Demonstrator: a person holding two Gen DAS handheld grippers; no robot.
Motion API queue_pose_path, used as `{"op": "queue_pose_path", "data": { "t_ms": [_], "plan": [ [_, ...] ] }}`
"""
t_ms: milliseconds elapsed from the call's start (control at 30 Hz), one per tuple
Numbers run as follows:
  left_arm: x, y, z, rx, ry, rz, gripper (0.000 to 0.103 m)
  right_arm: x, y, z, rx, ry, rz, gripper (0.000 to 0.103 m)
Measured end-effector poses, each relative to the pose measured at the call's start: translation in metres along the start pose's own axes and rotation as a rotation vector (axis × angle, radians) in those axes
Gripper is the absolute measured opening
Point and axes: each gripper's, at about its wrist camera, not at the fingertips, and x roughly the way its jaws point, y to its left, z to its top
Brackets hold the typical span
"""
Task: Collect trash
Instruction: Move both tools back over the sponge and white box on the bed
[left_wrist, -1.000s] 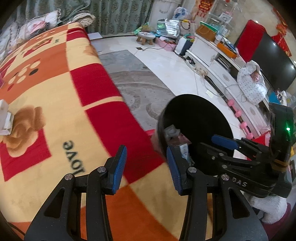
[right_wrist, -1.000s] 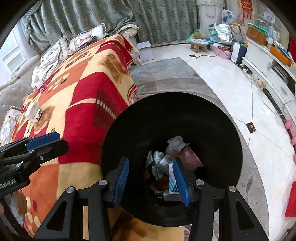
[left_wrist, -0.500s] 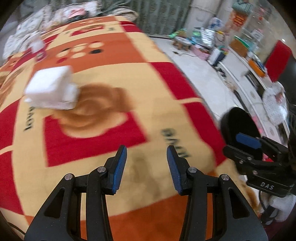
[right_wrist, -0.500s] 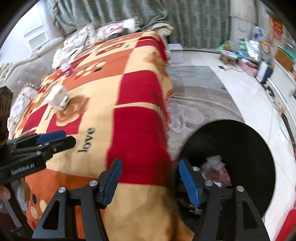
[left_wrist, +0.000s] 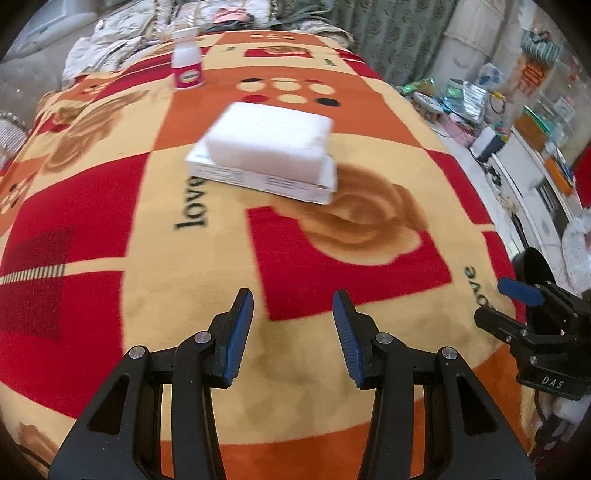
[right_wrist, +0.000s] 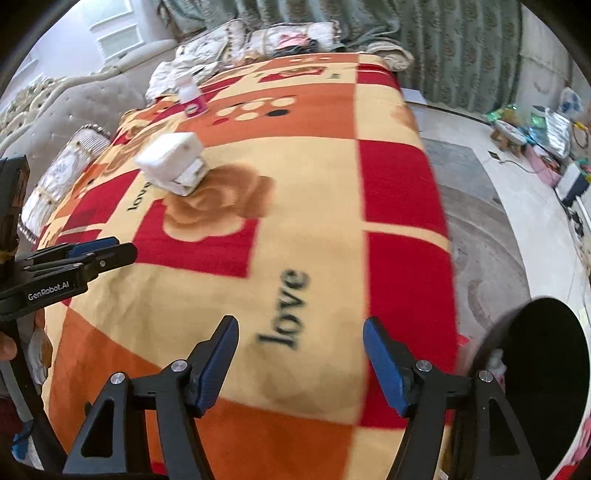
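A white foam block lying on a flat white box (left_wrist: 264, 157) sits on the red and orange blanket, ahead of my left gripper (left_wrist: 293, 325), which is open and empty. The block also shows in the right wrist view (right_wrist: 171, 160). A small white bottle with a pink label (left_wrist: 187, 66) stands farther back; it shows in the right wrist view too (right_wrist: 192, 98). My right gripper (right_wrist: 301, 360) is open and empty over the blanket. The black trash bin (right_wrist: 539, 384) stands at the lower right, with some trash inside.
The blanket (left_wrist: 147, 258) covers a raised surface with a sofa and cushions (right_wrist: 74, 110) behind it. Floor and a grey rug (right_wrist: 476, 221) lie to the right. A cluttered white cabinet (left_wrist: 535, 147) runs along the far right wall.
Both grippers have swung left, away from the bin and over the blanket. The white block is now nearer and centred before my left gripper. My right gripper has opened wider.
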Motion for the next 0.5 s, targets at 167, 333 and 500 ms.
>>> {"op": "queue_pose_path", "data": {
  "t_ms": [167,333,500],
  "plan": [
    [-0.003,0.018,0.002,-0.022,-0.006,0.020,0.043,0.016,0.031,0.016,-0.055,0.001,0.038,0.068],
    [-0.004,0.035,0.007,-0.041,-0.005,0.032,0.043,0.033,0.060,0.037,-0.135,-0.009,0.076,0.071],
    [-0.004,0.054,0.019,-0.066,-0.005,0.038,0.043,0.043,0.086,0.074,-0.231,-0.049,0.123,0.077]
  ]
}}
